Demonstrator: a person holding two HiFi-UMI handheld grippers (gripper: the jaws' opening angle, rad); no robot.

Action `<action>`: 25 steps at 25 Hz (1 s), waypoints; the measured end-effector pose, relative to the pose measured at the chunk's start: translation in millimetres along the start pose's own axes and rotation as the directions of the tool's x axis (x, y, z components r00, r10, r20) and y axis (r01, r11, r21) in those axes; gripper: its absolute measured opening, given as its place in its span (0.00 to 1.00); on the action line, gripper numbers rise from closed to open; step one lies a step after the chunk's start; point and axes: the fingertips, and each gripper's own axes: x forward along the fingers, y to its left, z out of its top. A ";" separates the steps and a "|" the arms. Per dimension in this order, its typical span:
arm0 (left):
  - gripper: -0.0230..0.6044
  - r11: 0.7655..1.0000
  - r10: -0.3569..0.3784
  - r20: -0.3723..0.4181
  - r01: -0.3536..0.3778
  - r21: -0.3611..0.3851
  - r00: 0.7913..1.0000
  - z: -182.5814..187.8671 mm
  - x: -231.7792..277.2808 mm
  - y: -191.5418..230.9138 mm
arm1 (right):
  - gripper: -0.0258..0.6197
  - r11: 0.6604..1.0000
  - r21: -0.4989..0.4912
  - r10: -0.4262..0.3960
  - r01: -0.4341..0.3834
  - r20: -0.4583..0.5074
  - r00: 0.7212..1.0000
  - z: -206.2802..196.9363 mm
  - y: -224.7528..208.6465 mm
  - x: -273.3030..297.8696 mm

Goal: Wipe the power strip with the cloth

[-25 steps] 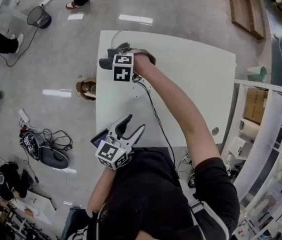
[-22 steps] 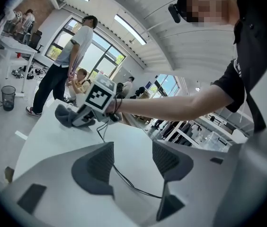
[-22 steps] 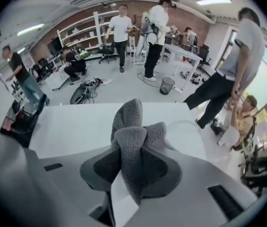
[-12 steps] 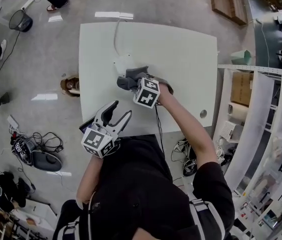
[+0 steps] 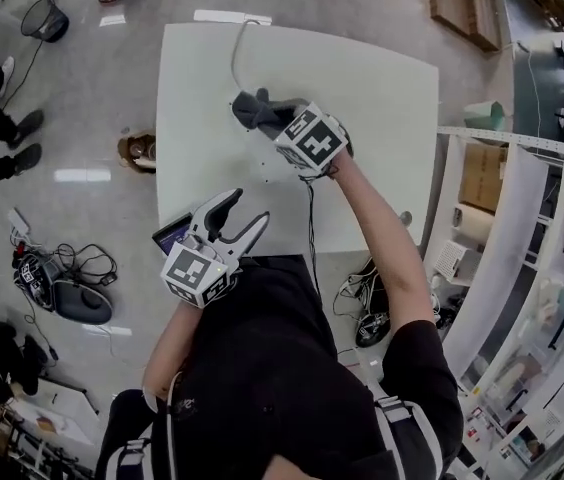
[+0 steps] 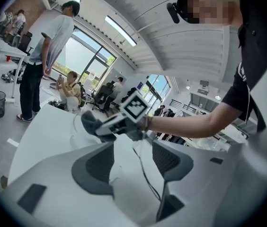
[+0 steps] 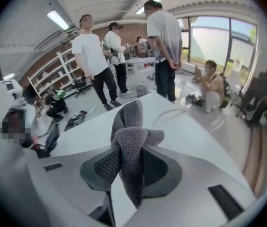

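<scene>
On the white table (image 5: 382, 98), the right gripper (image 7: 131, 163) clamps the grey cloth (image 7: 129, 122) for wiping; the left gripper (image 6: 131, 161) hangs empty, jaws apart.

I see white rectangular table (image 5: 382, 98), rounded corners, small round hole (image 5: 405, 218) near right edge. White cord (image 5: 234, 60) lies on top, curving from far edge toward middle. Thin black cable (image 5: 309, 218) runs off near edge. Dark flat device (image 5: 172, 234) at near left corner.
</scene>
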 end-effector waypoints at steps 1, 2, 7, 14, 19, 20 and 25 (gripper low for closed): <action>0.52 1.000 -0.005 -0.005 0.005 0.006 1.000 -2.3 4.2 -7.4 | 0.23 0.997 -0.039 -0.061 0.061 0.001 0.998 16.2 -18.4 6.1; 0.52 1.000 -0.010 -0.013 0.010 0.014 1.000 -5.3 9.9 -15.8 | 0.23 0.992 -0.095 -0.087 0.083 -0.036 0.996 23.6 -27.6 16.9; 0.52 0.996 -0.049 -0.070 0.053 0.065 0.996 -18.5 33.1 -53.1 | 0.23 0.947 -0.320 -0.113 0.036 -0.226 0.968 2.3 -10.9 61.4; 0.52 0.991 -0.121 -0.066 0.124 0.041 0.990 -18.9 31.7 -47.7 | 0.23 0.964 -0.236 0.063 -0.123 -0.248 0.967 -62.8 57.9 34.9; 0.52 0.988 -0.147 -0.070 0.150 0.040 0.987 -24.9 30.7 -44.2 | 0.23 0.962 -0.101 0.217 -0.255 -0.290 0.932 -104.0 87.5 20.0; 0.52 0.987 -0.152 -0.071 0.155 0.039 0.986 -27.3 26.8 -44.4 | 0.23 0.960 -0.081 0.236 -0.269 -0.283 0.930 -101.2 88.8 17.5; 0.52 0.991 -0.128 -0.093 0.130 0.017 0.987 -33.5 15.8 -39.1 | 0.23 0.995 0.069 0.072 -0.074 0.031 0.997 2.2 5.5 23.9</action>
